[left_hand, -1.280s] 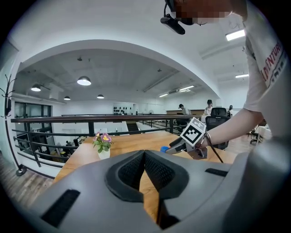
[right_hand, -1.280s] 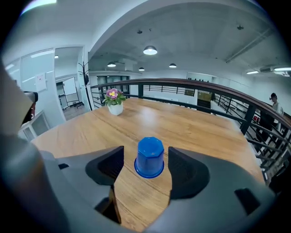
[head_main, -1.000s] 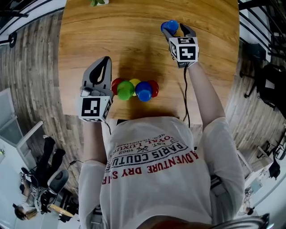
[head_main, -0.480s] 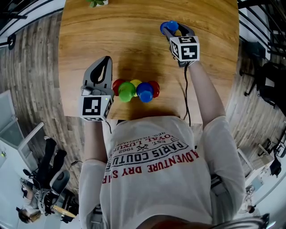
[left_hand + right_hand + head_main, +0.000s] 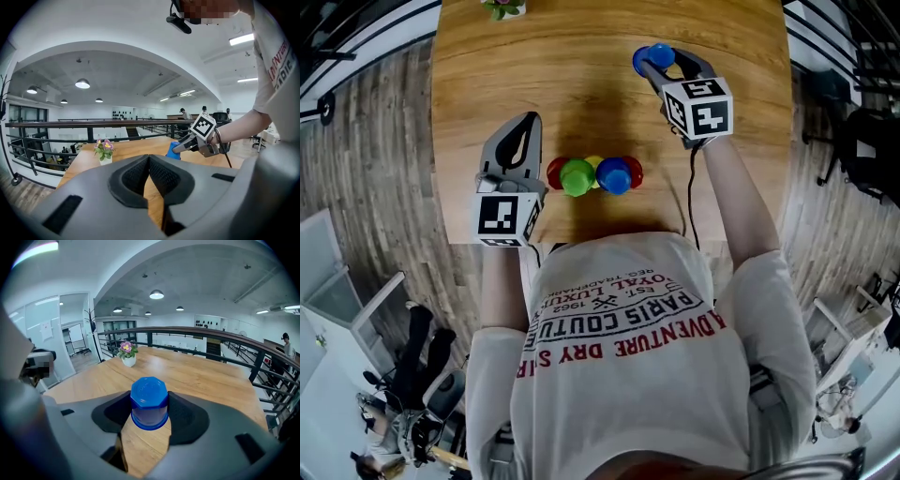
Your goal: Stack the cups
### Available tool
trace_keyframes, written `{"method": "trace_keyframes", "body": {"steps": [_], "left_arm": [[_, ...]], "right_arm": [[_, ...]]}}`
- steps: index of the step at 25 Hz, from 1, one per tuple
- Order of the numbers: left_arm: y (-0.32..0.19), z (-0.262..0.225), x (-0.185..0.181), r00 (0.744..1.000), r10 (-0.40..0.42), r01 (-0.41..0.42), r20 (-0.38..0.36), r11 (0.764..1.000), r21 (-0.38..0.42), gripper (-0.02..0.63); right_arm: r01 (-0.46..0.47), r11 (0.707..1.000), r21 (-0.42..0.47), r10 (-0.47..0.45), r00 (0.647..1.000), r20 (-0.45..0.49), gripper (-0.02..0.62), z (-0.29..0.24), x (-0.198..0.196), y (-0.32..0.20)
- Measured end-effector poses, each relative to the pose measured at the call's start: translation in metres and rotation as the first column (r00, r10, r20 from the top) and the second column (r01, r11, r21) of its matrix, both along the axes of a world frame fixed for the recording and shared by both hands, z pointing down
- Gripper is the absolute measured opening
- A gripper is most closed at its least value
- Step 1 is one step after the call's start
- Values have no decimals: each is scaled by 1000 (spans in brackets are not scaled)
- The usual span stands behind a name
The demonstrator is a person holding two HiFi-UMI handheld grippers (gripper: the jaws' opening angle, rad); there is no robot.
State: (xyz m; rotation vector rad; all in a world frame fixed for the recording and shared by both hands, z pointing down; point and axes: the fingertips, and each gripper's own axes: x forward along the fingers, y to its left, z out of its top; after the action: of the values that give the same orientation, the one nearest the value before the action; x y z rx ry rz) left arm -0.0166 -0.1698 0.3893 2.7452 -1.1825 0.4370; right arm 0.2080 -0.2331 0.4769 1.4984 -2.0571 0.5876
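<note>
Gripping blue cup [image 5: 149, 401] inside table [image 5: 487, 84] edges

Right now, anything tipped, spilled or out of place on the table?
Nothing stands out. The right claw has just closed on the upside-down blue plastic cup; the other coloured plastic cups sit bunched at the near edge of the wooden table, and the small potted flower stands upright.
</note>
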Motion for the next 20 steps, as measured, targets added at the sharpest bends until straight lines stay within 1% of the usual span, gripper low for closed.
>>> {"method": "trace_keyframes", "body": {"steps": [5, 11, 17, 20], "left_arm": [[14, -10, -8, 999, 49, -49, -12, 999, 21, 15], [32, -17, -16, 993, 108, -106, -40, 994, 40, 15], [53, -26, -27, 985, 164, -161, -55, 985, 61, 15], [66, -32, -34, 980, 191, -186, -56, 980, 75, 15]], "right_arm": [[15, 1000, 27, -16, 999, 31, 250, -36, -20, 33], [19, 996, 87, -21, 1000, 19, 250, -76, -50, 75], [46, 995, 87, -48, 999, 25, 250, -91, -93, 119], [76, 994, 82, -80, 996, 40, 250, -96, -116, 141]]}}
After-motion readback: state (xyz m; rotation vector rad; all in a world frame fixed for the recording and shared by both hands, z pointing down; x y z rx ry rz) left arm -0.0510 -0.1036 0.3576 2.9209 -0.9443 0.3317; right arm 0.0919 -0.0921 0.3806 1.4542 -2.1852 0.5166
